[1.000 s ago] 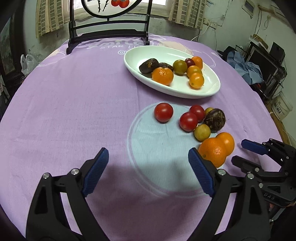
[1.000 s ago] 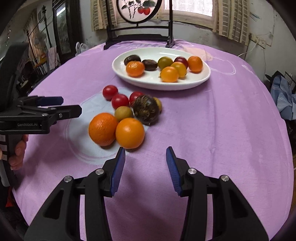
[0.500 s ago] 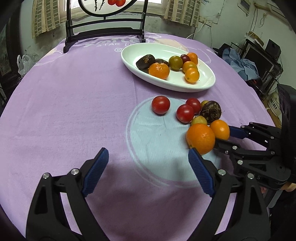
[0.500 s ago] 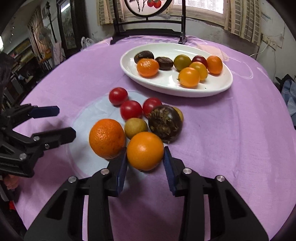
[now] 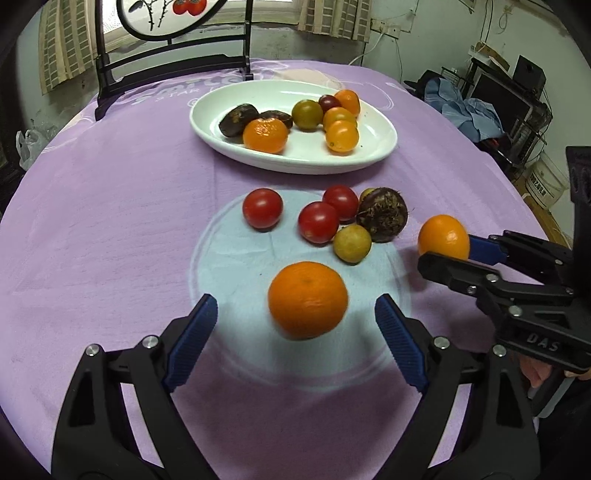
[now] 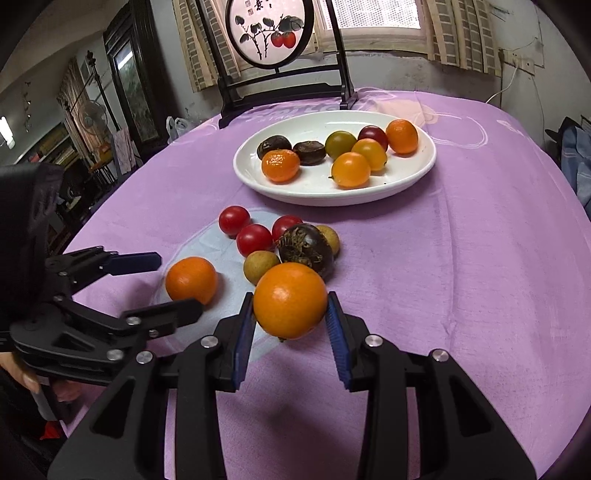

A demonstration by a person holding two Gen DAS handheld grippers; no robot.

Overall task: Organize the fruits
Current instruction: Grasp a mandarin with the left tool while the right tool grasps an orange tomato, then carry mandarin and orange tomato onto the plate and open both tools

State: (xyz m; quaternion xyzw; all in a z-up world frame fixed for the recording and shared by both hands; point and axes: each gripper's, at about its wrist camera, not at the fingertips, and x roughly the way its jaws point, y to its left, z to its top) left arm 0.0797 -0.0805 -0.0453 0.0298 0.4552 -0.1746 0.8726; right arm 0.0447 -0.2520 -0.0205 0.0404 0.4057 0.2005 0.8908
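Note:
My right gripper (image 6: 291,325) is shut on a small orange (image 6: 290,300) and holds it just above the cloth; it shows at the right of the left wrist view (image 5: 443,236). My left gripper (image 5: 295,325) is open, its blue pads on either side of a bigger orange (image 5: 307,299) that lies on the cloth; this orange also shows in the right wrist view (image 6: 191,280). Three red tomatoes (image 5: 318,221), a dark fruit (image 5: 384,214) and a yellow-green fruit (image 5: 351,243) lie beyond. A white oval plate (image 5: 373,155) at the back holds several fruits.
A purple cloth (image 5: 110,221) covers the round table, with a pale printed circle under the loose fruit. A black stand with a round painted panel (image 6: 269,33) stands at the table's far edge behind the plate. Furniture and clutter surround the table.
My right gripper has shut on the small orange and lifted it away from the pile. My left gripper has moved in so the bigger orange lies between its open fingers.

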